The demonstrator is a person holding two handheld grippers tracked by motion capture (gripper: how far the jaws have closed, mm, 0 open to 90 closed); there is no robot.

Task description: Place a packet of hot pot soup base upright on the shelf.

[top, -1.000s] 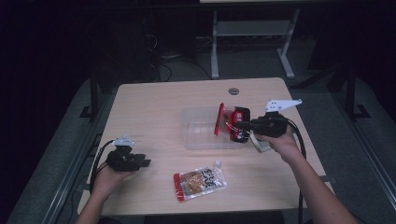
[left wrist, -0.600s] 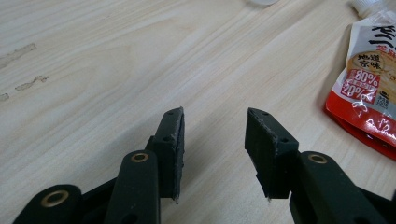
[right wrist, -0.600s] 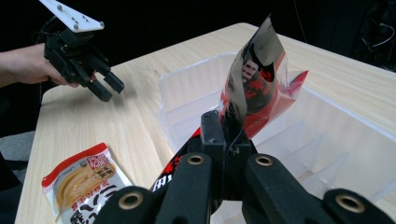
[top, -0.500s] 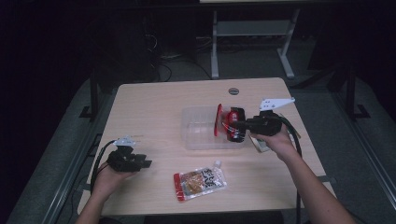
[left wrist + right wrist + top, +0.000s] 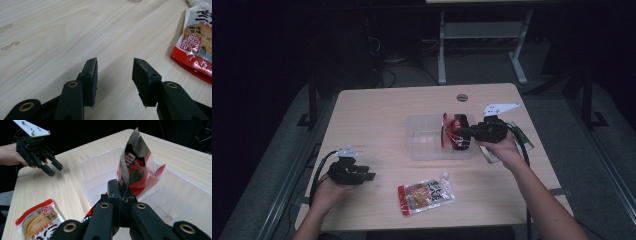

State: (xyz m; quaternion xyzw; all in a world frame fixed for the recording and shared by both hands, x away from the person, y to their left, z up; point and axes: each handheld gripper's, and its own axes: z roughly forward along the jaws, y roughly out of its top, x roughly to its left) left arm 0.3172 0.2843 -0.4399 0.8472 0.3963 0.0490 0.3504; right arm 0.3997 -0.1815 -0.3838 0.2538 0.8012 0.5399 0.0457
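Pouch [image 5: 136, 167]: light, crinkly, slippery foil; pinched at edge by right gripper [image 5: 122, 195] over bin [image 5: 97, 167]; left gripper [image 5: 115, 75] apart, empty.

Bin [image 5: 424, 145] mid-table; noodle pouch [image 5: 426, 196] nearer person, left of it.

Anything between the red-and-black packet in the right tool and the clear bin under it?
Nothing visible. The right tool is shut on the glossy red-and-black foil packet, which hangs over the open clear plastic bin. The bin has no lid, and only its low moulded ribs show inside below the packet.
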